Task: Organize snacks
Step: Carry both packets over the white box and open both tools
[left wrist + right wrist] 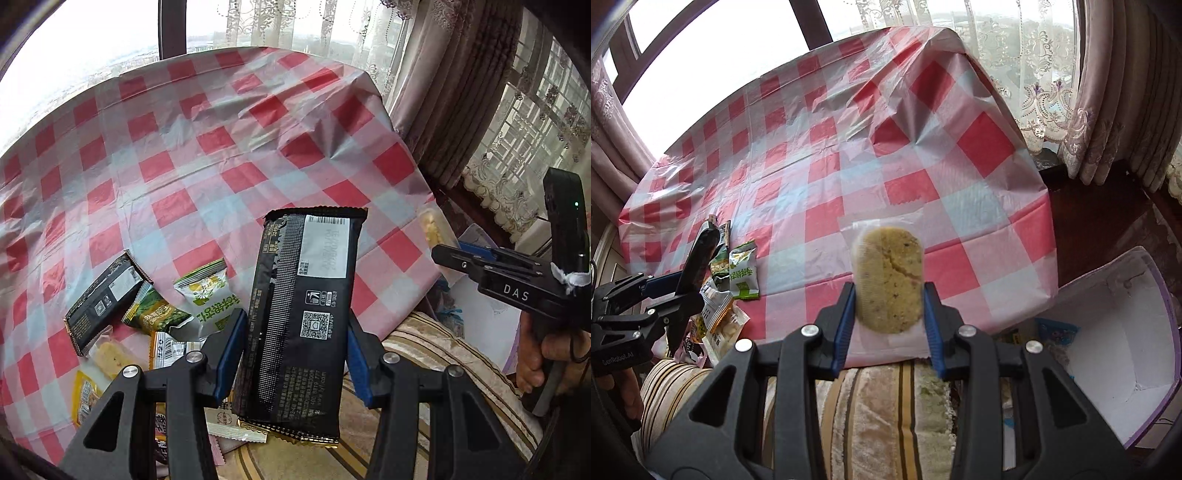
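My left gripper [295,354] is shut on a long black snack packet [303,314] and holds it upright above the table's front edge. My right gripper [890,321] is shut on a clear-wrapped yellow cake [886,284], also lifted. The right gripper shows at the right of the left wrist view [491,266]. The left gripper with its black packet shows at the left of the right wrist view [690,284]. A pile of snacks lies on the checked tablecloth: another black packet [103,299], green and white packets [207,295], a yellow cake [107,354].
The red and white checked tablecloth [849,166] covers the table. A white box with a purple rim [1123,332] stands open at the right, below the table edge, with a few items inside. A striped cushion [879,413] lies in front. Curtains and windows are behind.
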Motion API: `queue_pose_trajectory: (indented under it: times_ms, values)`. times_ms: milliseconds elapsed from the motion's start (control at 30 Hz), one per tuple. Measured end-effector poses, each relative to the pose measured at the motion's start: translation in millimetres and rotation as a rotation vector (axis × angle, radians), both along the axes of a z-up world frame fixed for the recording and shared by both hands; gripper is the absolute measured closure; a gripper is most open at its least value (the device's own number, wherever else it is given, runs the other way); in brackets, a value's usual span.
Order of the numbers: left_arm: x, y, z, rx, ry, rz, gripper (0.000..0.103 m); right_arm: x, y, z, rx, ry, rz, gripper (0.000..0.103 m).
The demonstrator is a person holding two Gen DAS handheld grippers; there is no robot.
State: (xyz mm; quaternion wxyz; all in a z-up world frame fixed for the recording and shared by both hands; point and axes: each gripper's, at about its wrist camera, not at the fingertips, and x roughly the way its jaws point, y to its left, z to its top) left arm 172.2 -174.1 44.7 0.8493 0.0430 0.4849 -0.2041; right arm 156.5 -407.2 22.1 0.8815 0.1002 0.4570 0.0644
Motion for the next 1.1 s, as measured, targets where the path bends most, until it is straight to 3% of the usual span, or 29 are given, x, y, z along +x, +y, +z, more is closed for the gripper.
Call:
queue_pose_trajectory:
  times_ms: [200,433,667,833,1100]
  values:
    - [2,-81,4,-0.018,-0.001,-0.145,0.052,-19,-74,3,0.001,-0.010,-0.147,0.064]
    - [5,-167,-7,-0.051,0.060,-0.250,0.052,-40,-143,-21,0.006,0.024,-0.290,0.064]
    - [4,-232,-48,-0.063,0.183,-0.277,0.052,-58,-188,-57,0.018,0.069,-0.386,0.064]
    - [7,-257,-68,-0.031,0.238,-0.255,0.052,-62,-206,-74,0.047,0.084,-0.410,0.064]
    - [6,-289,-81,0.021,0.260,-0.264,0.052,-65,-213,-91,0.049,0.101,-0.409,0.064]
